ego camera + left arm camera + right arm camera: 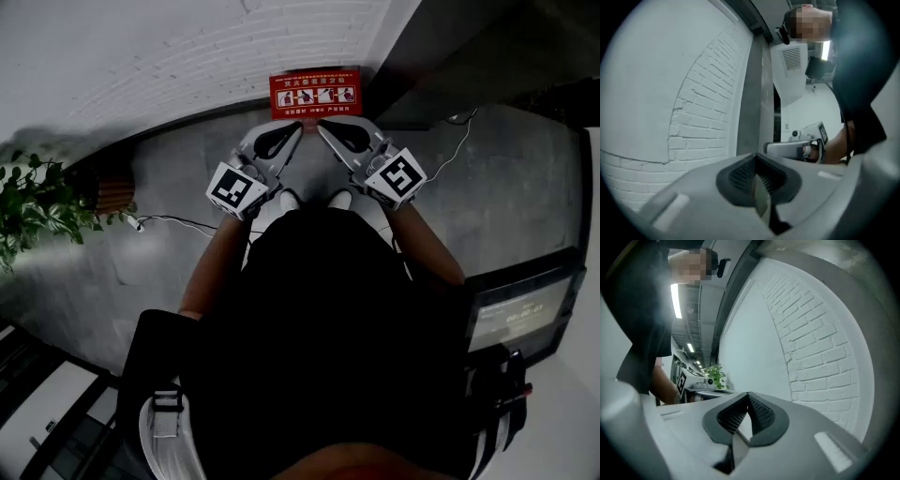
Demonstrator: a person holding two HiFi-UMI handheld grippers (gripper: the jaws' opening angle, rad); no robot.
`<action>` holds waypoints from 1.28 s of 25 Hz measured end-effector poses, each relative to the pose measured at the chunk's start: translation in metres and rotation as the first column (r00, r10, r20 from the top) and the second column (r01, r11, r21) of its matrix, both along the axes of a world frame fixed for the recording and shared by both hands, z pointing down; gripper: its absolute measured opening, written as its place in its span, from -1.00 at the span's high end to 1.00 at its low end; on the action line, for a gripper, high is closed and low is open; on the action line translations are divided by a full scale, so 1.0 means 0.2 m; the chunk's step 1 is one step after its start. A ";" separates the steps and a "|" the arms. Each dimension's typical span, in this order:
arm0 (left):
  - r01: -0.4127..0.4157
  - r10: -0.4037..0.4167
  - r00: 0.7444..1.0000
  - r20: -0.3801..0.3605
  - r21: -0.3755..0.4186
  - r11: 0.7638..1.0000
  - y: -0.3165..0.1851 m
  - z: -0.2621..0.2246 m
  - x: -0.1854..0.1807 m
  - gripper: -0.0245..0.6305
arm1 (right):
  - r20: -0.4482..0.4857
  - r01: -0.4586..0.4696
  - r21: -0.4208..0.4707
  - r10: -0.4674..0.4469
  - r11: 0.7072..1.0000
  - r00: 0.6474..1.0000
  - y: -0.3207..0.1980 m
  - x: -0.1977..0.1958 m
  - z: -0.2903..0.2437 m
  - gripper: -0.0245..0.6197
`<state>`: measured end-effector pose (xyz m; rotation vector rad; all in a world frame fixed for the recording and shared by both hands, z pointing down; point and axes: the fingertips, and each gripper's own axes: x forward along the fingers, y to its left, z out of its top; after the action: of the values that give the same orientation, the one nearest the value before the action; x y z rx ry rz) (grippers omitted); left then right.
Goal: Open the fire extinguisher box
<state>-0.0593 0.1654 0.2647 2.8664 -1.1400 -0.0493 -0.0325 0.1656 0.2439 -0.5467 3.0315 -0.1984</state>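
Note:
The fire extinguisher box [315, 92] is a red case with a white picture strip, standing on the grey floor against the white brick wall, its lid down. My left gripper [298, 127] and right gripper [321, 127] are held side by side just short of it, tips angled toward each other. Both are shut with nothing between the pads. In the left gripper view the left gripper [756, 157] faces the brick wall and sees the right gripper [797, 145]. From the right gripper [748, 397] the box is hidden; the left gripper [698, 383] shows.
A leafy plant [33, 202] stands at the left, with a cable [178, 222] trailing over the floor beside it. A dark pillar [441, 56] rises right of the box. A screen-fronted unit [520, 309] sits at the right. My shoes [314, 200] are near the box.

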 end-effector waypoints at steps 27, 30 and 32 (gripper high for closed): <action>-0.005 0.000 0.999 -0.047 -0.101 0.995 -0.54 0.16 -0.08 0.92 | -0.046 0.021 -0.087 -0.025 0.996 0.999 -0.53 -0.12 0.17 0.90; -0.023 0.017 0.998 -0.058 -0.112 0.993 -0.66 0.20 -0.15 0.92 | -0.071 -0.015 -0.091 0.008 0.996 0.997 -0.65 -0.17 0.18 0.90; -0.038 0.031 0.998 -0.051 -0.140 0.989 -0.71 0.22 -0.19 0.92 | -0.090 -0.041 -0.100 0.032 0.994 0.995 -0.71 -0.20 0.21 0.90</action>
<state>-0.0966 0.0227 0.3088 2.7444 -1.0412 -0.0349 -0.0731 0.0232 0.2858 -0.6337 3.1073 -0.3367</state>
